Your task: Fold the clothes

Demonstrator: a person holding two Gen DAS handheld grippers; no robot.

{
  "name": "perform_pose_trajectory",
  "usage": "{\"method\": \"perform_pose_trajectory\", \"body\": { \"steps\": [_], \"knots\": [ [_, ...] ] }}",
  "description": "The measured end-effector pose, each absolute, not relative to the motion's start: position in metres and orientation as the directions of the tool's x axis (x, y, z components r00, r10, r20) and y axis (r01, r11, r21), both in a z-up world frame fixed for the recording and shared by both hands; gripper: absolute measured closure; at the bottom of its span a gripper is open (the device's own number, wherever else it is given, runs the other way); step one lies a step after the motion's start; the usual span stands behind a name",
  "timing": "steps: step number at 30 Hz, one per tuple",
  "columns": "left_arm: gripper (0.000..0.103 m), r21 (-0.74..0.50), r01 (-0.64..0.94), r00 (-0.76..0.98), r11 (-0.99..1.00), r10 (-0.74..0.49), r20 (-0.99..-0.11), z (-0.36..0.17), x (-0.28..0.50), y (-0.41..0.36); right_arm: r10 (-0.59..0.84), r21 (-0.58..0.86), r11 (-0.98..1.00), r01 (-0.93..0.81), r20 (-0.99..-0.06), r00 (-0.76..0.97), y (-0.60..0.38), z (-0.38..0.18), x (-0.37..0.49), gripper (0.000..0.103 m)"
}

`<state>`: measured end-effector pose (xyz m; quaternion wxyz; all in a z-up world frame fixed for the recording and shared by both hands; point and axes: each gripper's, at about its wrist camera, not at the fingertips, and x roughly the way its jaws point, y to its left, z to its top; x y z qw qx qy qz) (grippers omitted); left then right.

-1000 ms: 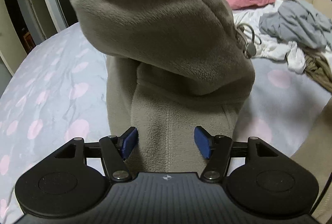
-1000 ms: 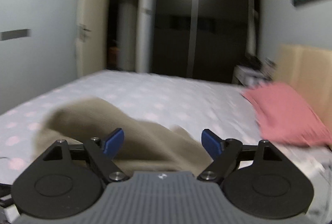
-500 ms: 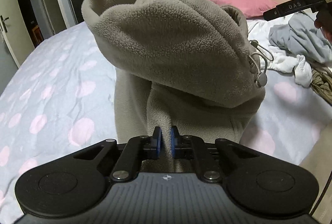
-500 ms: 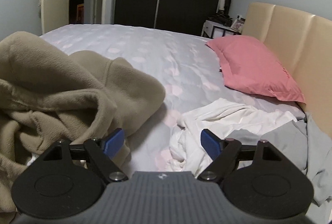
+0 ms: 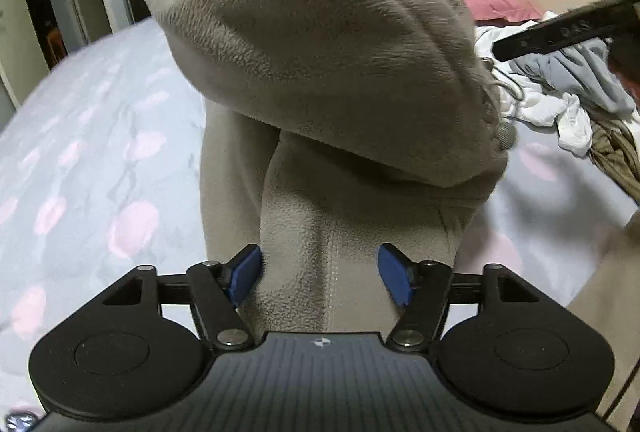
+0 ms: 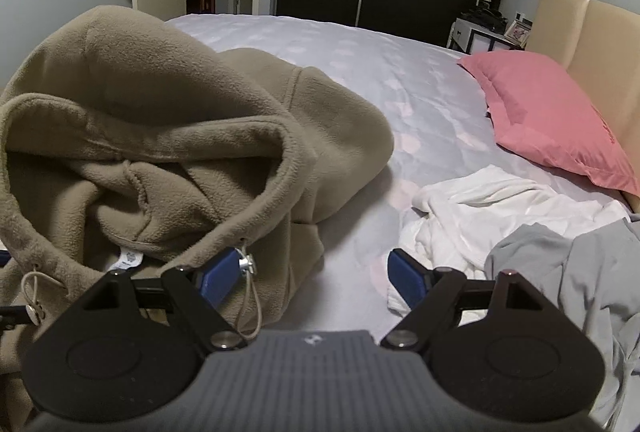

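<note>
Fleece hoodie (image 5: pixel 340 80) lies bunched and unfolded; left gripper (image 5: pixel 320 274) is opening, its fabric between unpressed pads; right gripper (image 6: pixel 308 274) gapes empty beside its drawstring; white and grey clothes (image 6: pixel 520 224) wait.

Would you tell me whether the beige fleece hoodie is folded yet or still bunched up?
Still bunched up: the fleece hoodie lies in a rumpled heap on the bed, hood gaping and drawcord dangling.
</note>
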<state>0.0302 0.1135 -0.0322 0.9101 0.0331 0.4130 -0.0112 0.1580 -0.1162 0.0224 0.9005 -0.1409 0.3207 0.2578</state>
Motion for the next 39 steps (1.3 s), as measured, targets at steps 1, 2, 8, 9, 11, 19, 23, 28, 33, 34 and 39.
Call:
{"method": "perform_pose_trajectory", "body": {
  "steps": [1, 2, 8, 9, 11, 19, 23, 28, 33, 34, 39],
  "knots": [
    [0.031, 0.03, 0.03, 0.65, 0.999, 0.003, -0.76, -0.034, 0.035, 0.118, 0.377, -0.089, 0.825, -0.558, -0.649, 0.661, -0.115, 0.023, 0.157, 0.02],
    [0.028, 0.006, 0.003, 0.645, 1.0, 0.003, -0.764, -0.035, 0.037, 0.123, 0.379, -0.091, 0.822, -0.562, -0.648, 0.66, -0.114, 0.024, 0.156, 0.02],
    [0.058, -0.023, 0.047, 0.632, 0.999, -0.047, -0.773, -0.033, 0.037, 0.113, 0.365, -0.1, 0.826, -0.555, -0.655, 0.661, -0.115, 0.022, 0.16, 0.02],
    [0.064, 0.027, 0.057, 0.649, 0.998, -0.017, -0.76, -0.031, 0.034, 0.104, 0.359, -0.103, 0.829, -0.55, -0.657, 0.664, -0.115, 0.021, 0.162, 0.021],
    [0.084, 0.111, 0.074, 0.676, 0.991, 0.032, -0.736, -0.027, 0.028, 0.09, 0.334, -0.115, 0.839, -0.532, -0.663, 0.67, -0.114, 0.02, 0.165, 0.022],
    [0.094, 0.15, 0.008, 0.701, 0.989, 0.102, -0.706, -0.017, 0.021, 0.09, 0.338, -0.056, 0.856, -0.513, -0.691, 0.639, -0.113, 0.016, 0.177, 0.044],
    [0.094, 0.122, -0.018, 0.712, 0.992, 0.099, -0.695, -0.009, 0.018, 0.097, 0.432, 0.109, 0.86, -0.498, -0.675, 0.599, -0.113, 0.022, 0.187, 0.044],
    [0.097, 0.126, -0.034, 0.726, 0.991, 0.111, -0.679, -0.005, 0.012, 0.102, 0.447, 0.178, 0.872, -0.456, -0.671, 0.592, -0.094, 0.029, 0.198, 0.044],
    [0.098, 0.111, -0.032, 0.733, 0.993, 0.098, -0.673, 0.0, 0.005, 0.109, 0.335, 0.091, 0.907, -0.411, -0.748, 0.573, -0.066, 0.013, 0.207, 0.09],
    [0.098, 0.11, -0.031, 0.736, 0.994, 0.097, -0.67, 0.001, 0.005, 0.109, 0.339, 0.101, 0.912, -0.398, -0.731, 0.592, -0.067, 0.016, 0.205, 0.091],
    [0.098, 0.104, -0.061, 0.771, 0.993, 0.113, -0.627, 0.016, -0.002, 0.11, 0.366, 0.137, 0.924, -0.356, -0.585, 0.724, -0.072, 0.052, 0.185, 0.093]
  ]
}}
